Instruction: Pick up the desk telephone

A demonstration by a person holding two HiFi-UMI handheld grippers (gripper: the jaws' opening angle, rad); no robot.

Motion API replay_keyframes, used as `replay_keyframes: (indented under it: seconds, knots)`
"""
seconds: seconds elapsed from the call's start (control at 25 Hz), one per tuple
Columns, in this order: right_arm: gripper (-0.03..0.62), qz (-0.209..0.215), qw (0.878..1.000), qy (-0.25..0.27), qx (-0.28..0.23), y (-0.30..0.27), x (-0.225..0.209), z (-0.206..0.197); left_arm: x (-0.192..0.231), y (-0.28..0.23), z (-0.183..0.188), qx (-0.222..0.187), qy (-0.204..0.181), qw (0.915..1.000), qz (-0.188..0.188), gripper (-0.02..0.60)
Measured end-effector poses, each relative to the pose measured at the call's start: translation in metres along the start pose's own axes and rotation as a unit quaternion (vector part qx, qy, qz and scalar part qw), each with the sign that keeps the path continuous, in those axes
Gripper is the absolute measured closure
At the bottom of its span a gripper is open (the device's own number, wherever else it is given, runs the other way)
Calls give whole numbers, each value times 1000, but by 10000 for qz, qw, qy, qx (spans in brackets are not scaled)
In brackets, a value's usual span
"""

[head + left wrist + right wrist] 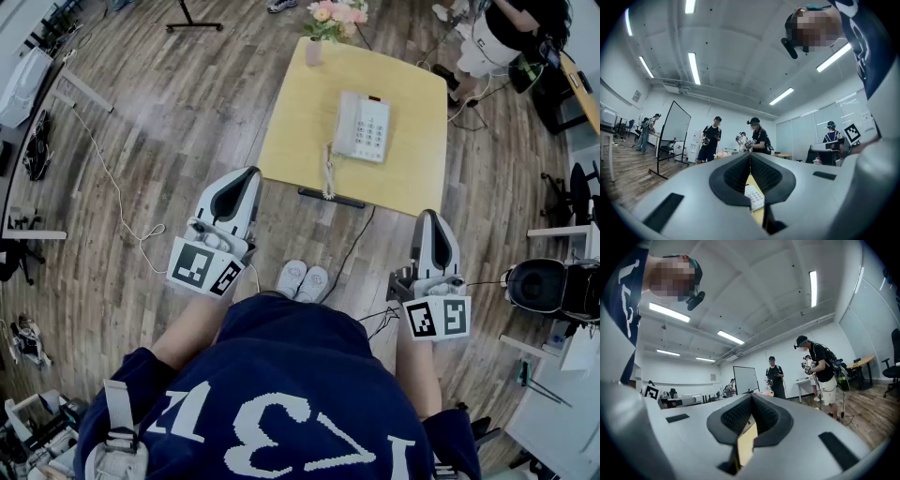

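As the person stands before the yellow worktop (291, 112), the desk telephone (364, 126) lies flat near its middle, handset on the cradle, with the coiled cord (328, 169) trailing to the near edge. The left gripper (249, 174) and the right gripper (427, 217) both have their jaws pressed together on nothing, apart from the telephone. 1 vase of flowers (323, 28) stands at the far edge.
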State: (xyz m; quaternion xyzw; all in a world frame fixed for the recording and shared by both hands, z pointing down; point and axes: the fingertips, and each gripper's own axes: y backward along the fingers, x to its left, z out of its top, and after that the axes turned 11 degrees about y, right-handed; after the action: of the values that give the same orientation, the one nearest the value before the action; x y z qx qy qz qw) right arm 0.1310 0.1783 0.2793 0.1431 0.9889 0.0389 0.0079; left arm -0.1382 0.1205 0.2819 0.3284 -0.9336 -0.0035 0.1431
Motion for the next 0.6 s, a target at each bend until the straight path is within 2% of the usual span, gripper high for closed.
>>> replay_keyframes:
  seconds: [0.24, 0.6]
  knots:
    - [571, 26, 10000, -53, -71, 4, -5, 5, -11, -6, -1, 49, -86, 9999, -66, 566]
    - [569, -73, 9986, -495, -187, 7, -31, 8, -20, -8, -13, 173, -60, 9998, 20, 566]
